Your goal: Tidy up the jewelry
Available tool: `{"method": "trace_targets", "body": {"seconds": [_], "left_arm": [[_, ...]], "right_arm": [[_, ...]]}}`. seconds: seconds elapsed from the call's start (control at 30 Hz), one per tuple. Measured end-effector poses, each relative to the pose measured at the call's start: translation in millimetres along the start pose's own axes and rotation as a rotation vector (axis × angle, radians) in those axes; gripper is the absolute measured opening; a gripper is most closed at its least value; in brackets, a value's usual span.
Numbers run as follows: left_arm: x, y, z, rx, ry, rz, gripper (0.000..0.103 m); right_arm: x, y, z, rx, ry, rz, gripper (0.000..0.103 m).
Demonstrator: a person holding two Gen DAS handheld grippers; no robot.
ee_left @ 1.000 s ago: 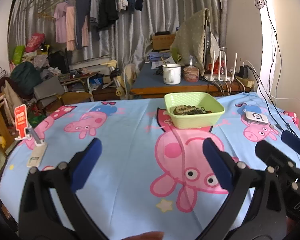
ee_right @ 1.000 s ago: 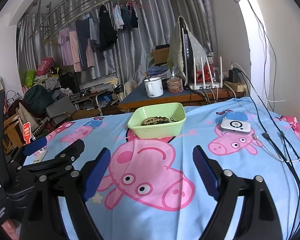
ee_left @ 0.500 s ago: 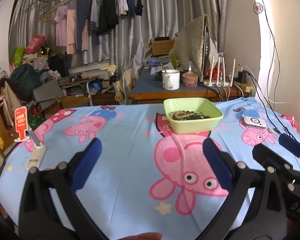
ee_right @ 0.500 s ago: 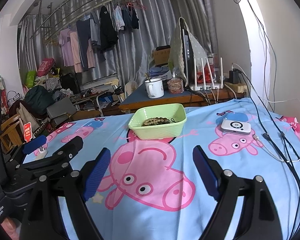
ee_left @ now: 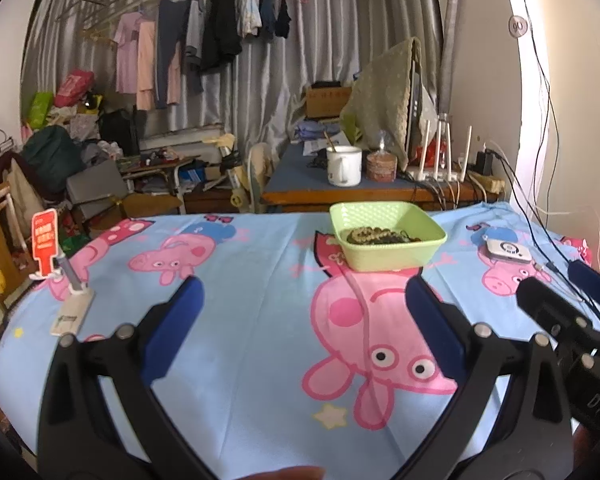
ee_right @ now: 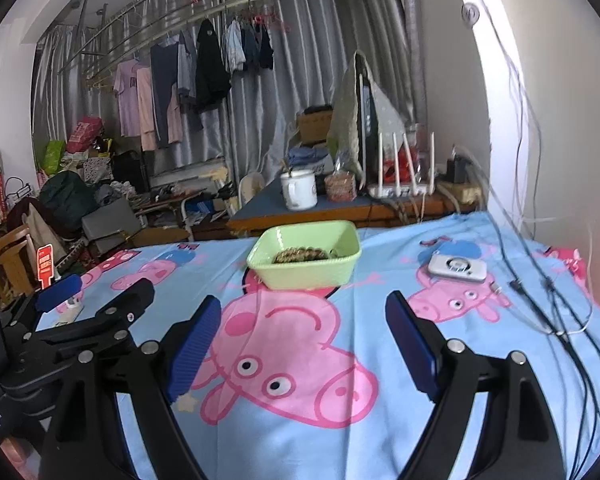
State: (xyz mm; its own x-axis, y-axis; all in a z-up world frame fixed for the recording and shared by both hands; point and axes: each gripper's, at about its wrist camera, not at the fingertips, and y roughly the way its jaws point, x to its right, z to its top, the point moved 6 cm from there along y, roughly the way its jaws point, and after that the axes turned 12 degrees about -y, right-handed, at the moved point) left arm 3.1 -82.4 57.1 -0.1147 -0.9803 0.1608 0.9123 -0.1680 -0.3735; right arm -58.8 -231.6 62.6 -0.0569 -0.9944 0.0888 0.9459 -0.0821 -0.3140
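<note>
A light green plastic basket (ee_left: 392, 258) stands on the blue pig-print cloth at the far middle of the table; it also shows in the right wrist view (ee_right: 306, 270). Beaded bracelets (ee_left: 370, 235) lie heaped inside it, seen too in the right wrist view (ee_right: 298, 255). My left gripper (ee_left: 304, 304) is open and empty, held well short of the basket. My right gripper (ee_right: 304, 330) is open and empty, also short of the basket. Each gripper shows at the edge of the other's view.
A white stand with a red sign (ee_left: 46, 240) sits at the table's left edge. A small white device (ee_right: 456, 269) and dark cables (ee_right: 540, 280) lie at the right. A desk with a white mug (ee_left: 343, 166) and a router stands behind the table.
Both views have tilted slightly, so the basket sits a little higher in frame. Both grippers stay open and empty.
</note>
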Motion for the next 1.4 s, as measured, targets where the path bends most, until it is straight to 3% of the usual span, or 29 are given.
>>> {"method": "trace_targets", "body": {"seconds": [0.13, 0.23, 0.4, 0.7, 0.9, 1.4], "left_arm": [[-8, -13, -7, 0.074, 0.004, -0.007, 0.097], [-16, -21, -21, 0.121, 0.002, 0.002, 0.097], [-21, -9, -32, 0.052, -0.019, 0.006, 0.097], [-12, -7, -35, 0.033, 0.025, 0.012, 0.097], [-8, 1, -40, -0.035, 0.036, 0.006, 0.097], [-9, 10, -42, -0.058, 0.042, 0.024, 0.097]], "right_arm": [[-11, -21, -8, 0.111, -0.046, -0.062, 0.056], [-25, -22, -24, 0.119, -0.120, -0.078, 0.056], [-24, -9, -29, 0.078, -0.102, -0.051, 0.056], [-11, -10, -23, 0.071, -0.057, -0.052, 0.056], [-10, -9, -23, 0.063, -0.057, -0.042, 0.056], [-8, -7, -24, 0.054, -0.044, -0.035, 0.056]]}}
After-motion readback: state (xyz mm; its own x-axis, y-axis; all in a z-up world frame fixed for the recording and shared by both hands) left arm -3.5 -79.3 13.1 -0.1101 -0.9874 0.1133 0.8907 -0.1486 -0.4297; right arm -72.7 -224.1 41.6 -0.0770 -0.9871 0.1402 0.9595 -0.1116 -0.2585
